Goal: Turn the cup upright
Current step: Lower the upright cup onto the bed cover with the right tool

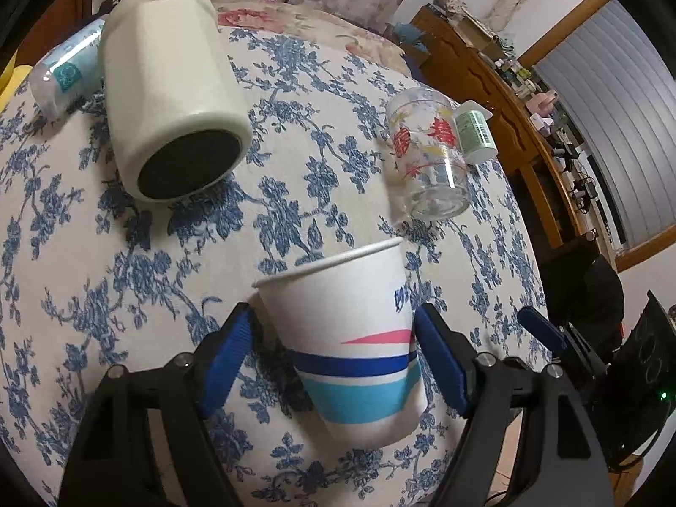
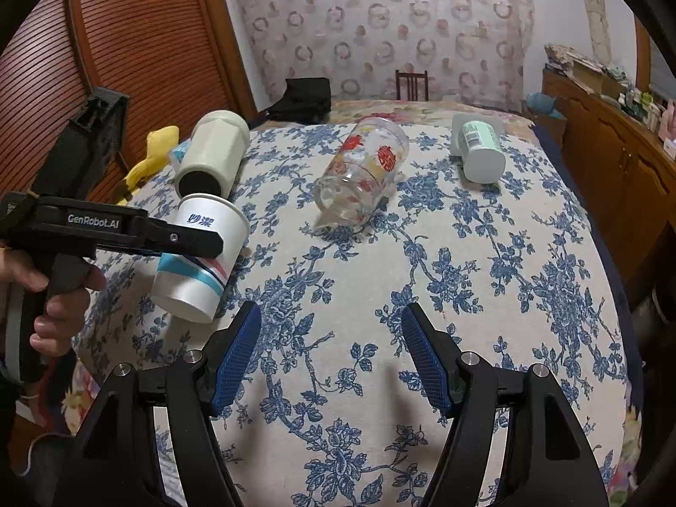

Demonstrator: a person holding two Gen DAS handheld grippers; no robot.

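A white paper cup point(image 1: 355, 338) with blue, teal and pink stripes stands mouth up, slightly tilted, on the blue floral cloth point(image 1: 295, 194). My left gripper point(image 1: 333, 333) straddles it with the jaws wide: the right pad touches the cup wall, the left pad stands off it. In the right wrist view the cup point(image 2: 198, 253) sits at the left with the left gripper's finger point(image 2: 169, 238) across it. My right gripper point(image 2: 331, 329) is open and empty above bare cloth, right of the cup.
A cream bottle point(image 1: 173, 93) lies on its side behind the cup. A clear glass mug point(image 1: 426, 156) with red flowers and a green-labelled jar point(image 1: 475, 133) lie on their sides at right. A tissue pack point(image 1: 63, 76) is far left. A wooden cabinet point(image 1: 507, 97) flanks the right.
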